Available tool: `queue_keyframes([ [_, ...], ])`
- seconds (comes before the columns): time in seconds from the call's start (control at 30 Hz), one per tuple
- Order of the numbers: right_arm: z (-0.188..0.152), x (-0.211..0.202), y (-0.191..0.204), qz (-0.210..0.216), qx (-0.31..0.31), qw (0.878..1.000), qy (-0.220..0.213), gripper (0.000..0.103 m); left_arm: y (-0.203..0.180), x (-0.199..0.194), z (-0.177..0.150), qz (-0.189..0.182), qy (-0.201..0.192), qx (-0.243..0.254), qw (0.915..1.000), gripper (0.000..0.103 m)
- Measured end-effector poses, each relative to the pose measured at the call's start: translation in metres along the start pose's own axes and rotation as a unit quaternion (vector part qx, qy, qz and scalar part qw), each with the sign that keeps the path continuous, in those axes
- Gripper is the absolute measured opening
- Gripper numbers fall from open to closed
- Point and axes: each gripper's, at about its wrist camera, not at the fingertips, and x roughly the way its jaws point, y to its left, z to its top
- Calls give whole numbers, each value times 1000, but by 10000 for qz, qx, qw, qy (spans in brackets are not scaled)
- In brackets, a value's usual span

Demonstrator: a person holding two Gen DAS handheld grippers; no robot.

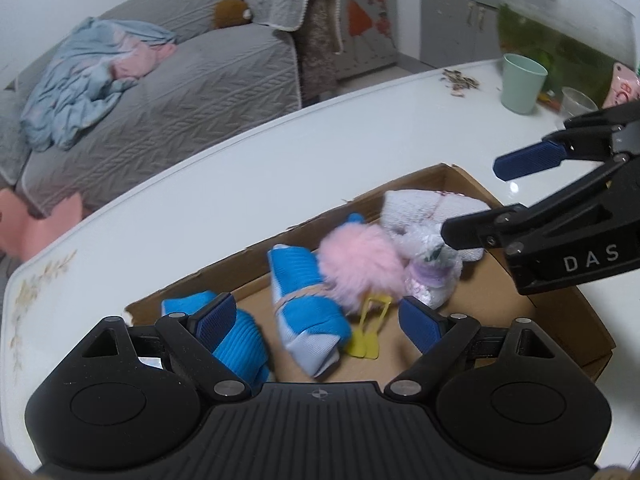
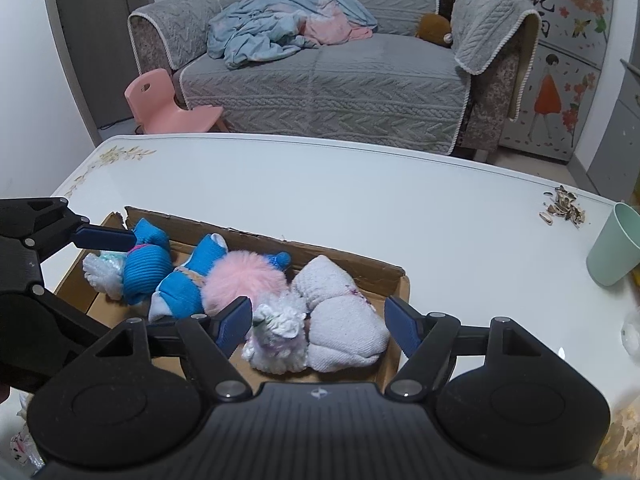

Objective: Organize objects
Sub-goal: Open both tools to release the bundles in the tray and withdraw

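While we hold both grippers over the white surface (image 2: 340,200), a flat cardboard box (image 2: 360,268) sits under them with soft things lying side by side in it. Our left gripper (image 1: 316,320) has its fingers wide apart, and nothing is pinched between them. Below them lie two blue rolled socks (image 1: 308,300), and a yellow clip (image 1: 370,334) pokes out from under a fluffy pink ball (image 1: 360,268). Our right gripper (image 2: 318,326) has its fingers apart too. A woolly white bundle (image 2: 280,336) and a pale folded sock (image 2: 344,320) lie between them, but the fingers do not squeeze them. In the right view, the pink ball touches the white bundle on one side and a blue sock on the other, so the things are packed close. A white fluffy bit (image 2: 100,272) sits at the far left end of the box, next to the other blue sock (image 2: 148,264).

Near the right edge of the surface stands a green cup (image 2: 612,248), well apart from the box. Some seed shells (image 2: 564,210) lie in a little heap near it. A glass fish tank (image 1: 560,28) stands behind the cup. Past the surface we see a grey sofa (image 2: 320,92) with a blue blanket (image 2: 272,28) on it, and a small pink chair (image 2: 168,104) beside it
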Motion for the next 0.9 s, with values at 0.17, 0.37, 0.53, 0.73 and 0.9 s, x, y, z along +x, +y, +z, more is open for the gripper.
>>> queue_keyframes([
  [0.17, -3, -3, 6, 3, -70, 10000, 13, 71, 11, -13, -6, 79, -99, -303, 9995, 92],
  [0.37, -4, -7, 12, 29, -137, 9999, 26, 72, 22, -28, -14, 149, -153, -634, 9978, 92],
  [0.53, -6, -13, 18, 75, -164, 9998, 4, 75, 28, -41, -24, 194, -195, -830, 9962, 92],
  [0.73, -10, -21, 25, 135, -110, 9998, -25, 79, 36, -62, -39, 284, -276, -1067, 9935, 93],
  [0.9, -16, -27, 32, 191, -78, 9998, -43, 82, 40, -78, -53, 351, -347, -1256, 9909, 93],
])
